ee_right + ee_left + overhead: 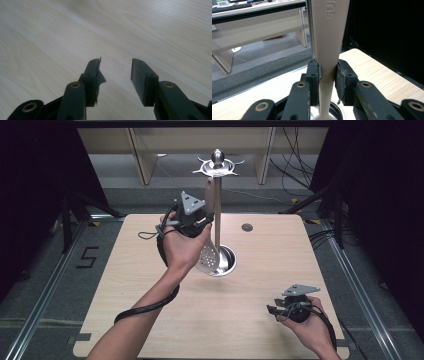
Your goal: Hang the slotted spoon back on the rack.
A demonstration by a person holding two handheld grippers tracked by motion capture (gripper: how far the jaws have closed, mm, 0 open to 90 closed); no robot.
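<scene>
Two grippers: left [327,75] clamps spoon [327,37] handle, stiff, light, prob. slippery plastic; right [115,75] wide, empty.

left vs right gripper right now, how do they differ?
The left gripper is shut on the slotted spoon's beige handle; the right gripper is open, holding nothing. The left is raised beside the metal stand at mid-table; the right sits low by the table's near right corner. Both are hand-held, with black fingers.
</scene>
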